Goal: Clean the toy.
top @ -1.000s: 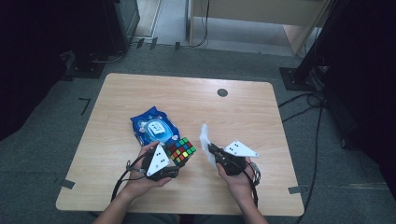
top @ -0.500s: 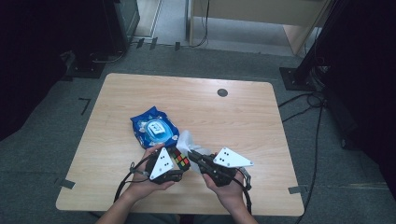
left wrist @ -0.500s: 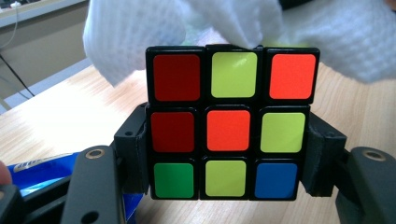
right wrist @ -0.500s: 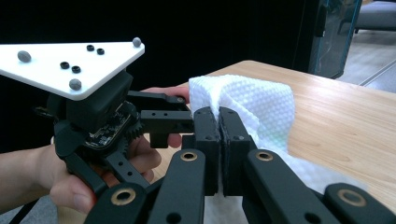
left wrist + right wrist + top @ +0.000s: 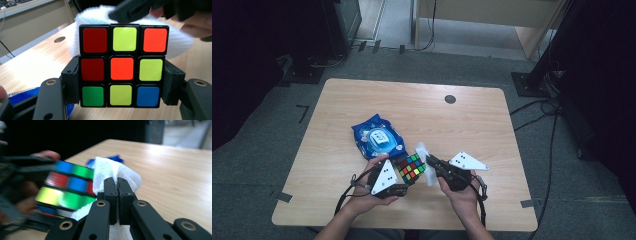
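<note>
A colour puzzle cube (image 5: 411, 168) (image 5: 123, 65) (image 5: 67, 187) is clamped between the jaws of my left gripper (image 5: 404, 172) (image 5: 122, 82), held just above the table near its front edge. My right gripper (image 5: 430, 165) (image 5: 117, 185) is shut on a white wet wipe (image 5: 426, 162) (image 5: 112, 171) (image 5: 100, 17), which lies against the cube's right side. In the left gripper view the wipe bulges behind the cube, with the right gripper's black body (image 5: 140, 8) over its top edge.
A blue wet-wipe pack (image 5: 378, 138) (image 5: 113, 158) lies on the wooden table (image 5: 472, 125) just behind the left hand. A round dark grommet (image 5: 450, 99) (image 5: 59, 39) sits near the far edge. Dark floor and cables surround the table.
The right gripper brought the wipe from beside the cube over to it and now holds it against the cube's right side. The left gripper and cube have stayed put.
</note>
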{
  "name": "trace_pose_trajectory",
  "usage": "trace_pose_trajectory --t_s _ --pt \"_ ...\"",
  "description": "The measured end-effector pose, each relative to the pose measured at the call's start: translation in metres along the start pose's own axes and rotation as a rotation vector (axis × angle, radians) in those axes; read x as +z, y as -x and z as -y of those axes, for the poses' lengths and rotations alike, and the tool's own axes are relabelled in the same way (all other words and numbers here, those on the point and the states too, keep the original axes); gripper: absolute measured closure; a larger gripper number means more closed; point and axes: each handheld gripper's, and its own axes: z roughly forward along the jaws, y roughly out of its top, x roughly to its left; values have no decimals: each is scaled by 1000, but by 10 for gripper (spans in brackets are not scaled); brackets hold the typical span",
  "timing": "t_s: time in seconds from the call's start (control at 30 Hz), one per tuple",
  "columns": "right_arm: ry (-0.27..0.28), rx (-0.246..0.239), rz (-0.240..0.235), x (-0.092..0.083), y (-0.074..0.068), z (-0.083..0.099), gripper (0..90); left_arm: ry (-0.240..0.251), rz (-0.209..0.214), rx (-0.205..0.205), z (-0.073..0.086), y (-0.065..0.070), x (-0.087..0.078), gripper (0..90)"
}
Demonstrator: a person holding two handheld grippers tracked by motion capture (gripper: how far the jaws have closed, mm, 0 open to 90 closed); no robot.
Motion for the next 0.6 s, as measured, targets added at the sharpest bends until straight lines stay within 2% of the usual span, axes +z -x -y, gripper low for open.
trace_pose_trajectory --t_s 0.07,0.13,0.3,0.4,0.43,0.6 --pt "10 22 16 -3 4 0 886 -3 -4 -1 0 -1 0 341" --pt "38 16 -1 -7 0 -5 886 -11 -8 -2 1 -1 1 341" --pt "99 -75 -111 -13 -30 -16 886 -21 -2 4 1 2 4 341" --pt "89 -116 -156 -11 -45 -17 886 -17 0 8 0 4 3 341" --pt "84 -124 -156 -9 -47 -16 886 -13 1 8 0 4 2 341" --pt "61 -66 -127 -5 -35 -10 886 0 4 4 -2 2 0 341"
